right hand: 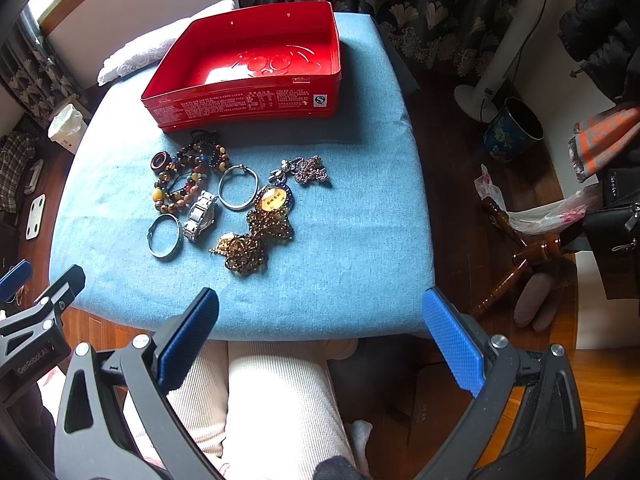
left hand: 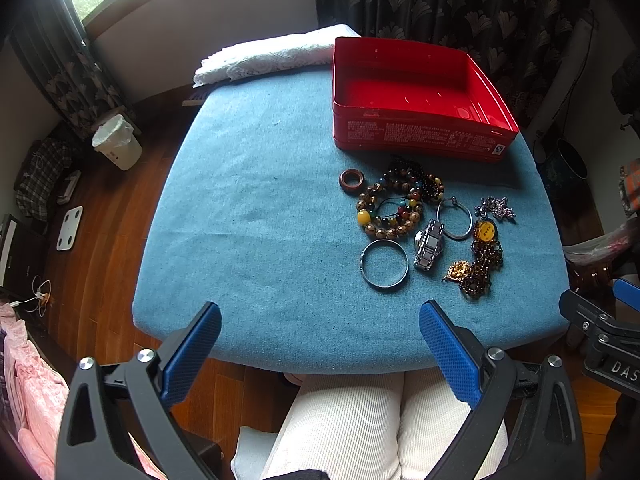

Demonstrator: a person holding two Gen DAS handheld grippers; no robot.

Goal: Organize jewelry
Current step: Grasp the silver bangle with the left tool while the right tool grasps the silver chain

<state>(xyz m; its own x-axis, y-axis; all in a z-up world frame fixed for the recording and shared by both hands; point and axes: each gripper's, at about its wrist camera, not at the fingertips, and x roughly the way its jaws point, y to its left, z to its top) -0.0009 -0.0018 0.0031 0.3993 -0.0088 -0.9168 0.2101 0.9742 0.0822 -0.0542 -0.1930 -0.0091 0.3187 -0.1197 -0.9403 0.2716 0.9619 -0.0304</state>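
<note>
Jewelry (left hand: 424,224): lying beyond both grippers, heap running lengthwise toward red tin (left hand: 416,96).
Left gripper (left hand: 320,344): fingers gaping apart.
Right gripper (right hand: 320,336): gaping likewise.

Two black-framed hand-held grippers, a person in cream ribbed trousers

Left gripper (left hand: 320,354) and right gripper (right hand: 320,344) carry textured blue pads (left hand: 192,354) inside black arms, silver screws (left hand: 145,356) behind; trousers (right hand: 272,400) show between the fingers.
</note>
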